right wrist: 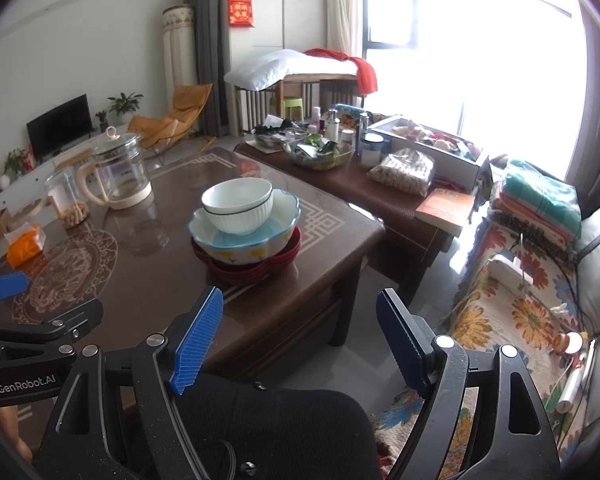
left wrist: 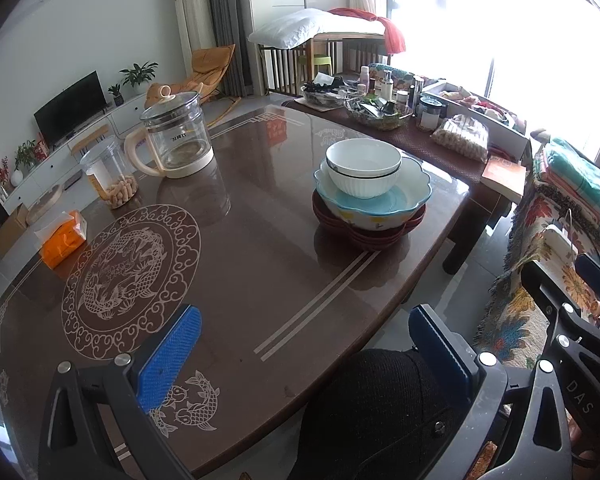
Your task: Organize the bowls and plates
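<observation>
We find the dishes stacked on the brown surface (left wrist: 260,264) toward its far right part: a white bowl (left wrist: 363,172) with a dark rim line sits inside a scalloped bowl (left wrist: 374,200) with a blue interior and yellow flowers on its outside, and that rests on red plates (left wrist: 370,236). We note the left gripper (left wrist: 304,344) released, its blue pads (left wrist: 168,360) wide apart over the near edge, holding nothing and well apart from the stack. The right gripper (right wrist: 300,340) is likewise released and empty, near the surface's right edge. The right wrist view shows the left gripper's body lettered "GenRobot.AI"; the left wrist view shows "DAS" on the right gripper's arm. A glass kettle (left wrist: 172,136) with a cream handle bears print we cannot read. Beside it stand a clear jar (left wrist: 110,178) of tan pieces and an orange tissue pack (left wrist: 62,238). A red wall hanging (right wrist: 241,11) carries gold characters, too small to read.
</observation>
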`<state>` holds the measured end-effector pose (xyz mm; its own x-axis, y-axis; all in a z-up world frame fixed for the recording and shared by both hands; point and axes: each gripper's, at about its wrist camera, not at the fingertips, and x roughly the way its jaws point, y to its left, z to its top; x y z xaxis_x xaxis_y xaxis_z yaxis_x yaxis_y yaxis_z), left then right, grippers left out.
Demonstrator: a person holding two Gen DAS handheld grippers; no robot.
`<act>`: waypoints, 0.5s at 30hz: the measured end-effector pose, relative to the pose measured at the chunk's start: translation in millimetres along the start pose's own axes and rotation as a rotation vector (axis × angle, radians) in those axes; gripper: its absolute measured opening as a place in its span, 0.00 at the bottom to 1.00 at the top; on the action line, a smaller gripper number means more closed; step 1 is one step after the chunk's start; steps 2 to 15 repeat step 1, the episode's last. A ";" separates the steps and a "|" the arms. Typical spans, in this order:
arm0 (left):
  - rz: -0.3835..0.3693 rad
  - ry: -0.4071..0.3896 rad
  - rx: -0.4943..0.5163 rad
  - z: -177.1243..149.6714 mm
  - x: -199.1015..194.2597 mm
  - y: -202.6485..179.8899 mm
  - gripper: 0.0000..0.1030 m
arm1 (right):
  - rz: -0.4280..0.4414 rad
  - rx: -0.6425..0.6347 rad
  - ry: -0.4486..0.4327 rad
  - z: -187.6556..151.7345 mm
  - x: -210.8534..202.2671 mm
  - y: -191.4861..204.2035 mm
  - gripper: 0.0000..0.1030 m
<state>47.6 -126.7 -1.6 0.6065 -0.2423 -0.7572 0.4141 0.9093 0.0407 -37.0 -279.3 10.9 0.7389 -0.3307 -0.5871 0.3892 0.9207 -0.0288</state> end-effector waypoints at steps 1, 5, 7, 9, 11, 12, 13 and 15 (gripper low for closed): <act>0.010 -0.007 0.007 0.2 -0.6 -1.8 1.00 | 0.000 0.001 -0.001 0.0 0.2 0.7 0.80; 0.010 -0.007 0.007 0.2 -0.6 -1.8 1.00 | 0.000 0.001 -0.001 0.0 0.2 0.7 0.80; 0.010 -0.007 0.007 0.2 -0.6 -1.8 1.00 | 0.000 0.001 -0.001 0.0 0.2 0.7 0.80; 0.010 -0.007 0.007 0.2 -0.6 -1.8 1.00 | 0.000 0.001 -0.001 0.0 0.2 0.7 0.80; 0.010 -0.007 0.007 0.2 -0.6 -1.8 1.00 | 0.000 0.001 -0.001 0.0 0.2 0.7 0.80; 0.010 -0.007 0.007 0.2 -0.6 -1.8 1.00 | 0.000 0.001 -0.001 0.0 0.2 0.7 0.80; 0.010 -0.007 0.007 0.2 -0.6 -1.8 1.00 | 0.000 0.001 -0.001 0.0 0.2 0.7 0.80; 0.010 -0.007 0.007 0.2 -0.6 -1.8 1.00 | 0.000 0.001 -0.001 0.0 0.2 0.7 0.80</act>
